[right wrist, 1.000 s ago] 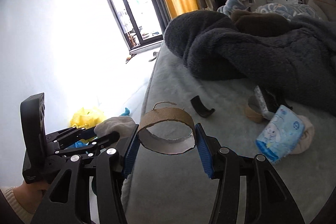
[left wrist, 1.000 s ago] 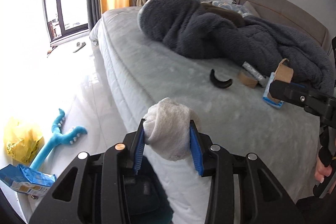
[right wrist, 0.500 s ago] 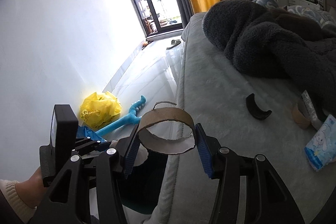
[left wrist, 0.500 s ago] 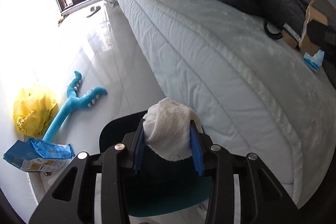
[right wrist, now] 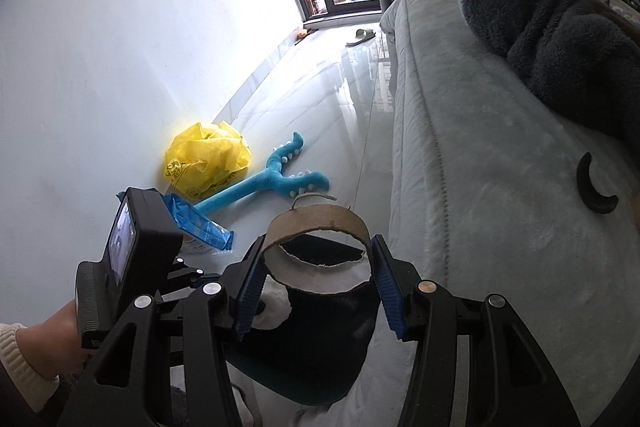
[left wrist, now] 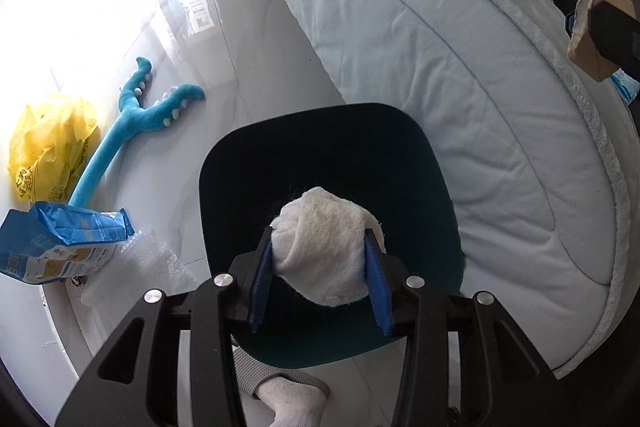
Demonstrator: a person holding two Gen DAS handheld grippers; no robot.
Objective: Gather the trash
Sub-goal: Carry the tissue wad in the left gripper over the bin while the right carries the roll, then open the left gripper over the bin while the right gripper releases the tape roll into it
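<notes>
A blue plush toy (left wrist: pixel 132 131) lies on the floor beside the bed (left wrist: pixel 460 75). A green slipper (right wrist: pixel 361 35) sits beyond the bed's far corner; a grey blanket (right wrist: pixel 548 27) is heaped on the bed.

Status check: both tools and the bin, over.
Left tool over dark bin, jaws just eased, white wad between pads. Right tool grips cardboard ring, short of bin. Nothing blocking.
</notes>
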